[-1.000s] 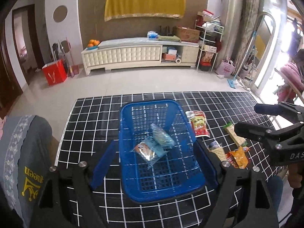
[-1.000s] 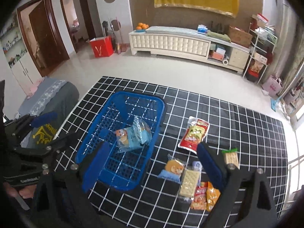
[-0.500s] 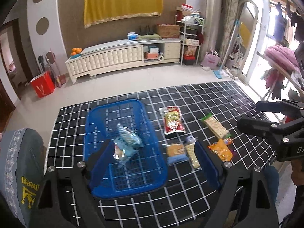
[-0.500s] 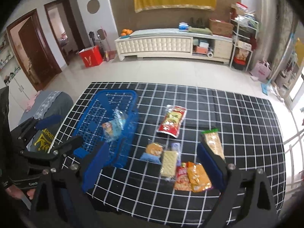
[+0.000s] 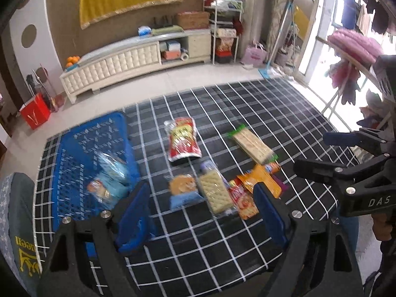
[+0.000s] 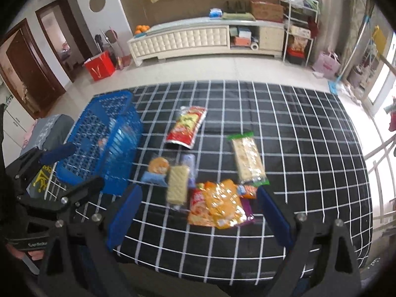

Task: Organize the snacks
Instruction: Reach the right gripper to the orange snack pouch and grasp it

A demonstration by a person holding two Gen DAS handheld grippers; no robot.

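A blue basket [image 5: 81,148] [image 6: 99,133] stands at the table's left and holds a light blue snack pack [image 5: 111,180]. Loose snacks lie right of it: a red bag [image 5: 182,142] [image 6: 186,127], a long cracker pack [image 5: 253,146] [image 6: 247,160], a small cracker pack [image 5: 215,191] [image 6: 177,185], a round biscuit pack [image 5: 182,189] [image 6: 157,170] and orange bags [image 5: 259,183] [image 6: 220,204]. My left gripper [image 5: 203,210] is open and empty above the small packs. My right gripper [image 6: 199,210] is open and empty above the orange bags.
The table has a black cloth with a white grid [image 5: 247,104] [image 6: 309,136]. A grey cushion [image 5: 14,210] sits at its left edge. A white cabinet [image 6: 198,39] and a red bag [image 6: 100,65] stand across the floor behind.
Both grippers have swung to the right, away from the basket and over the loose snacks. Both stay open and empty.
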